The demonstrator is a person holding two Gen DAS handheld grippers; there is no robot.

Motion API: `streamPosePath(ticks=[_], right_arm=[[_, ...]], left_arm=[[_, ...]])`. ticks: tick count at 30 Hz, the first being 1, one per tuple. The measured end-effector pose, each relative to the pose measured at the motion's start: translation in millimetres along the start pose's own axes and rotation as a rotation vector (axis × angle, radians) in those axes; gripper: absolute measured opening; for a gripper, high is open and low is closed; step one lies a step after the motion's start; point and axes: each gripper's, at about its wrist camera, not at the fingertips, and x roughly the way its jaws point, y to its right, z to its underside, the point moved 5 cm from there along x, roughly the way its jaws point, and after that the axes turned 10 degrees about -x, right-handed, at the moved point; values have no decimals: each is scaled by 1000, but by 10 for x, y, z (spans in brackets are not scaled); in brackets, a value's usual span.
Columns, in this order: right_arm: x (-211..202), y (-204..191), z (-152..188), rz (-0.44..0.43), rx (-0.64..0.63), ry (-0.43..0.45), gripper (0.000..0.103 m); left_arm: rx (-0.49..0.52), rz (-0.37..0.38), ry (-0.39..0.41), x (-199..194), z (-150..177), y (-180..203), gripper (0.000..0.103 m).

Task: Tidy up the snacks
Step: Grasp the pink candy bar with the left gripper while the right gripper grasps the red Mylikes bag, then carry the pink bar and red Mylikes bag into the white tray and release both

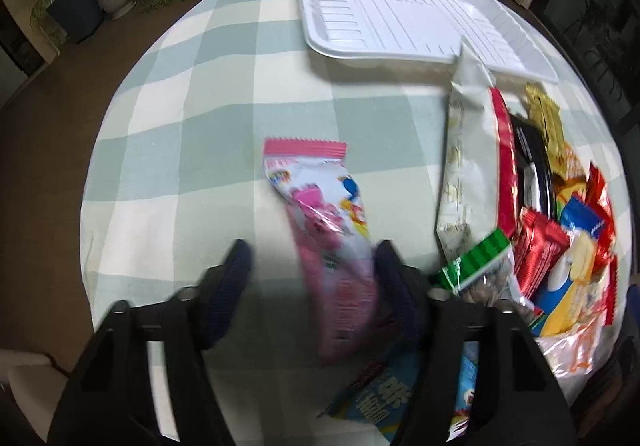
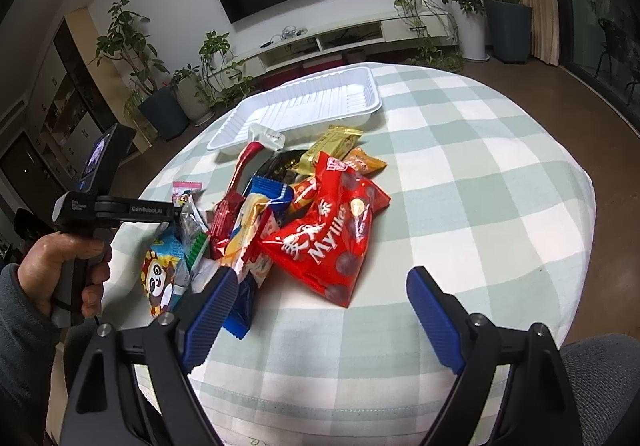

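In the left wrist view a pink snack packet [image 1: 320, 221] lies lengthwise on the checked cloth between the fingers of my left gripper [image 1: 316, 278]. The right finger is at its edge and the left finger stands clear of it, so the jaws are open around it. A white ribbed tray [image 1: 400, 17] lies empty at the far side. In the right wrist view my right gripper [image 2: 322, 274] stands wide open over the near corner of a red Mylikes bag [image 2: 332, 221], and no pad touches it. The same tray [image 2: 304, 105] lies behind the snack pile.
A heap of mixed snack packets [image 1: 552, 230] fills the right side, with a cream bag [image 1: 468, 165] leaning on it. A blue packet [image 1: 380, 394] lies under the left gripper. A hand [image 2: 60, 258] grips the left tool's handle. Potted plants and a TV unit stand beyond the table.
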Motion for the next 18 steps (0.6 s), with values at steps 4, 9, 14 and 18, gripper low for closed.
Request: streamPosePath(ticks=[4,9,14,18], right_arm=[[4,28,1,4,7,-2,89],[14,39,1,8,6,-4,88],[38,76,-50,-2,-5,-30,80],[94,166,-172,-33,17,-59,80]], left_arm=[[19,-19,28,-4,40,0,29],[-18,29,41,-44,46,-109,19],[-46,86,50,-122,105,-197,17],[-96,149,75,-244,154,-309,17]])
